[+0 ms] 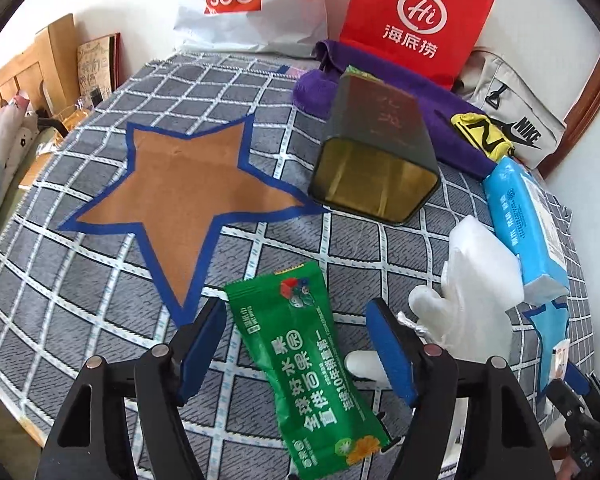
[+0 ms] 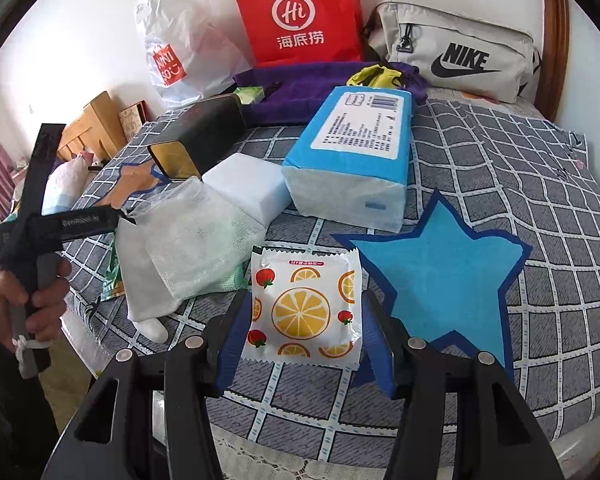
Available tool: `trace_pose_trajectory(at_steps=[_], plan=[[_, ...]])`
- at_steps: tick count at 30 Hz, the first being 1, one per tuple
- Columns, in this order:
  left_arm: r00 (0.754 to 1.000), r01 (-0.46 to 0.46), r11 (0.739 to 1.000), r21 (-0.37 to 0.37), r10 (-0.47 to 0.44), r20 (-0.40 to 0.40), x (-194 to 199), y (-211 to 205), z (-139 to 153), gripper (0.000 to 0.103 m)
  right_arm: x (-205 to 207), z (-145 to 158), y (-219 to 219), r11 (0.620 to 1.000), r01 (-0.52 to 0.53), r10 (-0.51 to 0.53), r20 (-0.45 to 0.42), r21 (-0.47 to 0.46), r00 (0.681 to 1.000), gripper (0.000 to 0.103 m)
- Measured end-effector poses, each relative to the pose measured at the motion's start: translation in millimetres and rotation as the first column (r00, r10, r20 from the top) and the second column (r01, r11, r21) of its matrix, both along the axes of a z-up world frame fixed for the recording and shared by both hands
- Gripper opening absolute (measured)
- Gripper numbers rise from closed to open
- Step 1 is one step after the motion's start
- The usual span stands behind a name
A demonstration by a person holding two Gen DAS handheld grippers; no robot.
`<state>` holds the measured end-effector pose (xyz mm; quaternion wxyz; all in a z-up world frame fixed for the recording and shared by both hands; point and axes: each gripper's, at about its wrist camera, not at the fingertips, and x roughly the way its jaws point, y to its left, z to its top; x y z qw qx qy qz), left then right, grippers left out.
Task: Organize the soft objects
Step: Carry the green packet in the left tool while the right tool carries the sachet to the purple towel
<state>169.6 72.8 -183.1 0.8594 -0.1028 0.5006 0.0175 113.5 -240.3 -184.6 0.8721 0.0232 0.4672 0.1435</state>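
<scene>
Right gripper (image 2: 304, 320) pinches fruit-print sachet (image 2: 306, 308) — left gripper (image 1: 296, 344) straddles green packet (image 1: 312, 364), untouching.

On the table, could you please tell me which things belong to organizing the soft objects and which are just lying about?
For the job:
green packet
fruit-print packet
blue tissue pack
white gauze bundle
white foam block
brown star
blue star

Lying about:
dark tin
red bag
Nike pouch
purple towel

Two stars (image 1: 188, 196) (image 2: 444, 276), two snack packets (image 1: 316, 364) (image 2: 306, 308)
</scene>
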Motion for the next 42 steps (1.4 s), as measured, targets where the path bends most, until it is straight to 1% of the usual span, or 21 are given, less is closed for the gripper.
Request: trace_pose_trajectory(at_steps=[2, 5, 8, 10, 12, 13, 15, 18, 20, 21, 22, 23, 25, 28, 31, 33, 37, 40, 42], plan=[[1.0, -0.012, 0.999, 0.042, 0.012, -0.012, -8, 0, 3, 0.071, 0, -1, 0, 1.0, 0.002, -0.002, -0.003, 0.003, 1.0, 0.054], [0.998, -0.019, 0.998, 0.053, 0.022, -0.065, -17, -3, -1, 0.072, 1, -2, 1, 1.0, 0.0, 0.0, -0.006, 0.003, 1.0, 0.054], [0.996, -0.036, 0.999, 0.041, 0.039, -0.083, -30, -1, -5, 0.072, 2, -1, 4, 1.0, -0.007, 0.007, -0.003, 0.001, 1.0, 0.054], [0.997, -0.03, 0.999, 0.014, 0.03, -0.072, -36, 0, -6, 0.072, 2, 0, 6, 1.0, -0.014, 0.014, 0.0, -0.003, 1.0, 0.054], [0.998, -0.017, 1.0, -0.001, 0.017, -0.064, -35, -3, -7, 0.072, 1, 1, 7, 1.0, -0.021, 0.021, 0.003, -0.01, 1.0, 0.054], [0.998, -0.009, 1.0, 0.005, 0.01, -0.067, -32, -8, -9, 0.072, 1, 1, 8, 1.0, -0.022, 0.022, 0.002, -0.013, 1.0, 0.054], [0.998, 0.006, 0.998, 0.056, -0.003, -0.067, -25, -18, -12, 0.076, 2, 1, 7, 1.0, -0.019, 0.019, -0.001, -0.009, 1.0, 0.054], [0.999, 0.024, 0.988, 0.155, -0.017, -0.046, -17, -34, -16, 0.076, 2, 3, 7, 1.0, -0.008, 0.008, 0.0, 0.002, 1.0, 0.054], [1.0, 0.022, 0.988, 0.156, -0.018, -0.026, -15, -33, -16, 0.076, 1, 5, 6, 1.0, -0.008, 0.008, 0.005, 0.003, 1.0, 0.054], [1.0, 0.021, 0.988, 0.151, -0.018, -0.021, -15, -31, -15, 0.072, 0, 6, 5, 1.0, -0.007, 0.007, 0.007, 0.0, 1.0, 0.054], [1.0, 0.02, 0.987, 0.162, -0.018, -0.015, -16, -29, -14, 0.062, -1, 7, 5, 1.0, -0.006, 0.006, 0.009, -0.004, 1.0, 0.054], [1.0, 0.019, 0.986, 0.165, -0.018, -0.009, -17, -28, -13, 0.056, -2, 7, 3, 1.0, -0.003, 0.003, 0.011, -0.007, 1.0, 0.054], [1.0, 0.018, 0.988, 0.152, -0.018, 0.001, -23, -23, -10, 0.034, -2, 8, -1, 1.0, 0.008, -0.008, 0.01, -0.007, 1.0, 0.054], [1.0, 0.025, 0.994, 0.11, -0.026, 0.007, -28, -13, -9, 0.027, -1, 8, -4, 1.0, 0.018, -0.018, 0.014, -0.003, 1.0, 0.054], [1.0, 0.015, 0.997, 0.072, -0.015, 0.001, -28, -5, -6, 0.025, 1, 10, -7, 0.999, 0.032, -0.032, 0.023, -0.012, 0.999, 0.053], [1.0, 0.006, 0.998, 0.055, -0.006, 0.01, -30, -1, 0, 0.025, 2, 12, -8, 0.999, 0.036, -0.036, 0.028, -0.012, 0.999, 0.053], [0.999, -0.015, 0.999, 0.034, 0.014, 0.041, -32, 8, 18, 0.025, 1, 23, -10, 0.999, 0.041, -0.04, 0.054, -0.017, 0.998, 0.053], [0.998, -0.009, 1.0, 0.002, 0.009, 0.061, -29, 11, 33, 0.025, 1, 32, -11, 0.999, 0.044, -0.042, 0.069, -0.021, 0.997, 0.053], [0.997, -0.005, 1.0, 0.001, 0.005, 0.079, -27, 10, 43, 0.025, 2, 39, -11, 0.999, 0.046, -0.044, 0.079, -0.024, 0.996, 0.053]])
